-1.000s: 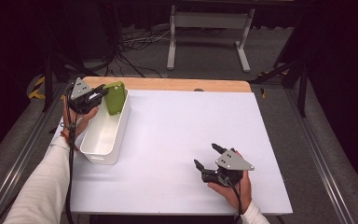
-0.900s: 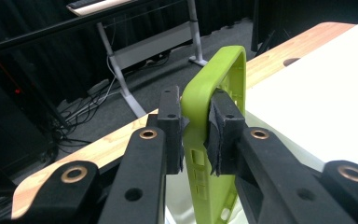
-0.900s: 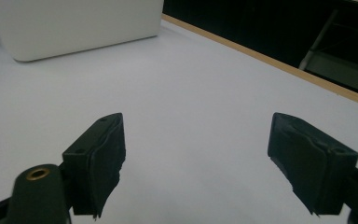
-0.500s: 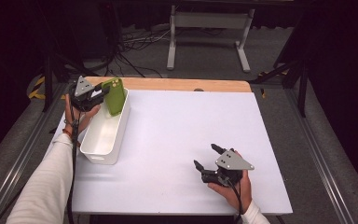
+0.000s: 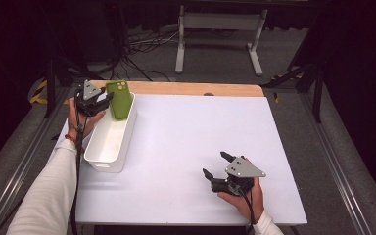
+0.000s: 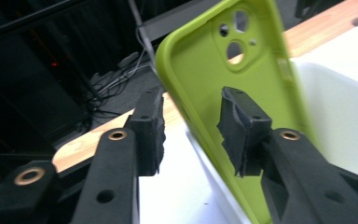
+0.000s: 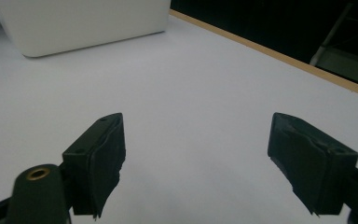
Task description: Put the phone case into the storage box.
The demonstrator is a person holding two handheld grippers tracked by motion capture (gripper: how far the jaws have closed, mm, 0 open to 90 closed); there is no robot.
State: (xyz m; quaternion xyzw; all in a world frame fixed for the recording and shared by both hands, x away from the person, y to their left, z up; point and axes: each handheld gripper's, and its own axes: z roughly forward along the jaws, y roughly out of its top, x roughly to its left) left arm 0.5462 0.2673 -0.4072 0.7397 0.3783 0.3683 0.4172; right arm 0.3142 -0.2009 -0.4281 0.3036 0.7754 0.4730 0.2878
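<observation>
Left gripper view: your left gripper (image 6: 193, 133) has just been opening, its jaws spread around the phone case (image 6: 242, 79) propped in the bin (image 5: 108, 139). Back off; your right gripper (image 7: 196, 163) gapes empty.

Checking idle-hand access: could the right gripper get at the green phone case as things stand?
Probably yes: bare table lies between the right gripper and the green phone case, which leans in the white bin, though the left gripper crowds it.

Green phone case (image 6: 242, 93) stands between the just-opening jaws.
</observation>
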